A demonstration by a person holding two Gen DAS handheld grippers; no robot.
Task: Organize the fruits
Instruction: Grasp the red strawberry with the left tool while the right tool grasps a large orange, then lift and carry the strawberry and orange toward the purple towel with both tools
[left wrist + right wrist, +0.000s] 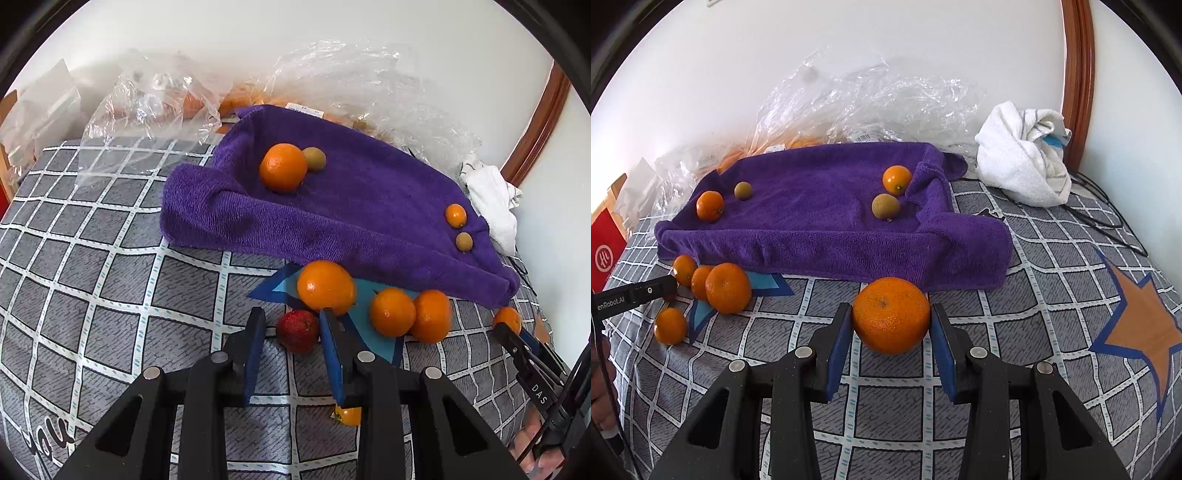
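Note:
A purple towel (332,218) (820,221) lies on the checked bedcover, holding two oranges and two small green-brown fruits. My left gripper (291,332) is open around a small red fruit (297,331), with a large orange (325,286) just beyond its right finger. Two more oranges (408,314) lie to the right. My right gripper (891,325) is open, its jaws on either side of a big orange (892,314) at the towel's near edge; a gap shows on each side. Several loose oranges (727,288) lie at its left.
Crumpled clear plastic bags (857,103) with more fruit lie behind the towel against the white wall. A white cloth (1027,162) is bundled at the back right by a wooden frame. A small orange (347,415) lies under the left gripper. A red box (605,251) stands at far left.

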